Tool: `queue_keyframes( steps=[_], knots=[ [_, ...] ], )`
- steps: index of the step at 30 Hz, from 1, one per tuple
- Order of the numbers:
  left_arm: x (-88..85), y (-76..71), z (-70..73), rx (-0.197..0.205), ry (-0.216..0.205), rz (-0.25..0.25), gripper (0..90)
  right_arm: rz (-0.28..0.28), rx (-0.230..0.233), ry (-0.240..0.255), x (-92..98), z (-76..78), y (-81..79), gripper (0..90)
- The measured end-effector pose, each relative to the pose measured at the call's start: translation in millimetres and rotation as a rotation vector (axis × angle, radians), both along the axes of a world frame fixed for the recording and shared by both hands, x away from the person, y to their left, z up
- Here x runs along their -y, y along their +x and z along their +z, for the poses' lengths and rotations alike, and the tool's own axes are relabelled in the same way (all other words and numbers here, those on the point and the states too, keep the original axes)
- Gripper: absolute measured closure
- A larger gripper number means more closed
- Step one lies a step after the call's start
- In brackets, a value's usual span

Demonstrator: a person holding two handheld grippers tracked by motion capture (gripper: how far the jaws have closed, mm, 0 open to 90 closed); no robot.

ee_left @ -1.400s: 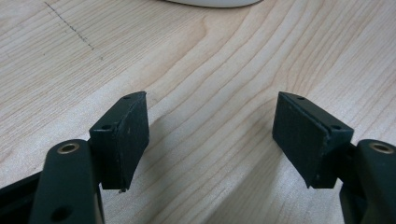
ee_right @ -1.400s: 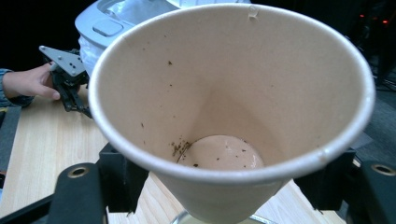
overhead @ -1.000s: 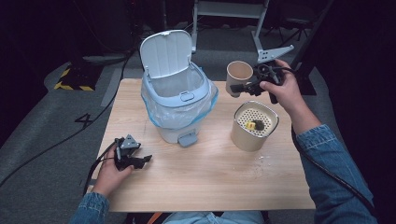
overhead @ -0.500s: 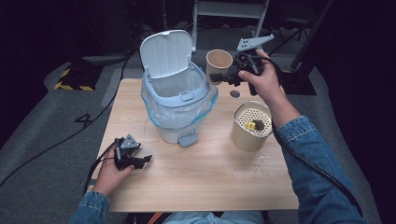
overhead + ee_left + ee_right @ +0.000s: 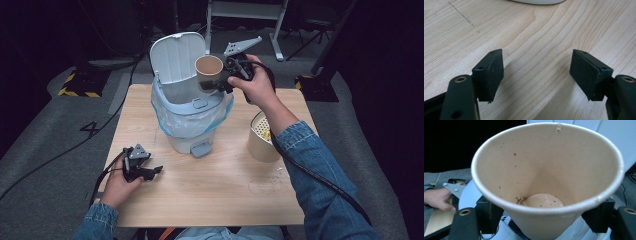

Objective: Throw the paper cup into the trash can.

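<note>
The paper cup (image 5: 547, 180) sits clamped between the jaws of the right gripper (image 5: 220, 82), one pad on each side of its wall, its mouth turned towards the camera riding on that gripper. Inside it is nearly empty, with only dark specks and a small clump of residue by the base. In the high view the cup (image 5: 208, 72) hangs over the open bin (image 5: 192, 107), just in front of the raised lid (image 5: 176, 57). By my reading the carry to the bin is done, while tipping or dropping the cup is not. The left gripper (image 5: 537, 72) rests on the table (image 5: 225, 190), jaws wide with nothing between them. Beside the right forearm stands a beige canister (image 5: 260, 140).
</note>
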State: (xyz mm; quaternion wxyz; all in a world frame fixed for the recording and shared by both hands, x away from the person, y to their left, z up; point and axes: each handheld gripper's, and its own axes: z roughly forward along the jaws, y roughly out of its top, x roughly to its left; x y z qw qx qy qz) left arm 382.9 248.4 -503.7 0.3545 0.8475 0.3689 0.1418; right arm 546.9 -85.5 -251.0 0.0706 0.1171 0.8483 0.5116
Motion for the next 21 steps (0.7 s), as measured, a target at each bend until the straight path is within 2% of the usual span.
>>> queue_keyframes(
  steps=[10,12,13,14,15,16,17,19,21],
  knots=[
    [0.4,-0.1,-0.2,0.001,-0.004,0.003,27.7,0.006,-0.019,-0.077,-19.2,-7.2,-1.0,26.3],
    [0.4,-0.1,-0.3,0.002,-0.003,0.003,27.6,0.008,-0.014,-0.098,-23.2,-8.8,-0.7,15.0],
    [0.4,-0.2,-0.3,0.001,-0.003,0.003,27.6,0.004,0.001,-0.103,-25.0,-9.6,-0.7,12.9],
    [0.4,-0.2,-0.3,0.001,-0.003,0.003,27.6,-0.004,0.018,-0.096,-26.7,-10.2,-0.6,16.9],
    [0.4,-0.2,-0.3,0.001,-0.003,0.003,27.6,-0.023,0.012,-0.075,-28.4,-10.5,-0.9,18.2],
    [0.4,-0.2,-0.3,0.001,-0.003,0.003,27.6,-0.046,0.003,-0.061,-30.2,-10.9,-1.1,15.1],
    [0.4,-0.2,-0.3,0.001,-0.003,0.002,27.6,-0.055,0.010,-0.057,-31.2,-11.1,-1.7,15.7],
    [0.4,-0.1,-0.3,0.001,-0.003,0.003,27.6,-0.049,0.037,-0.060,-31.6,-10.5,-2.9,15.2],
    [0.4,-0.2,-0.3,0.001,-0.004,0.003,27.6,-0.032,0.036,-0.051,-30.8,-9.1,-3.9,15.5]
  ],
)
